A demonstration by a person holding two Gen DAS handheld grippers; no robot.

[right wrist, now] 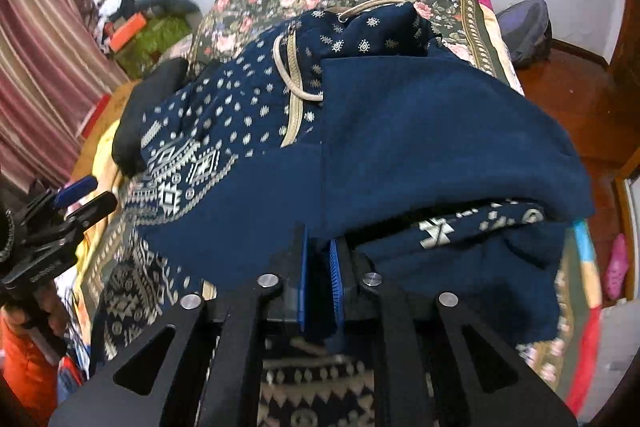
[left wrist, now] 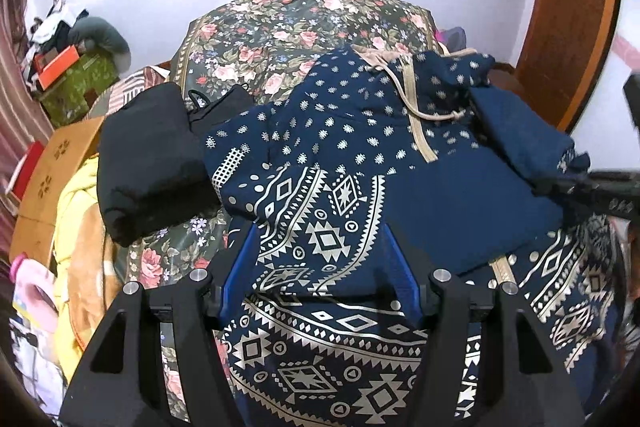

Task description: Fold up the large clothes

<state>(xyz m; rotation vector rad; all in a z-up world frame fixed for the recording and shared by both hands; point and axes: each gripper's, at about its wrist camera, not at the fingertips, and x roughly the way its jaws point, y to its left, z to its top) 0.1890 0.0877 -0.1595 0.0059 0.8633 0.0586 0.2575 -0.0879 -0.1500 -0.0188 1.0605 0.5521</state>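
Your right gripper (right wrist: pixel 320 259) pinches the navy dress (right wrist: pixel 400 131) mid-fold — one side turned over; your left gripper (left wrist: pixel 320 247) hovers open, empty — more folds remain.

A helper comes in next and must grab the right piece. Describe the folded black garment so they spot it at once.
Start at the bed with the floral bedspread. On it lies the navy printed garment; the black garment lies at that garment's left edge. It is plain black, unlike its patterned neighbours.
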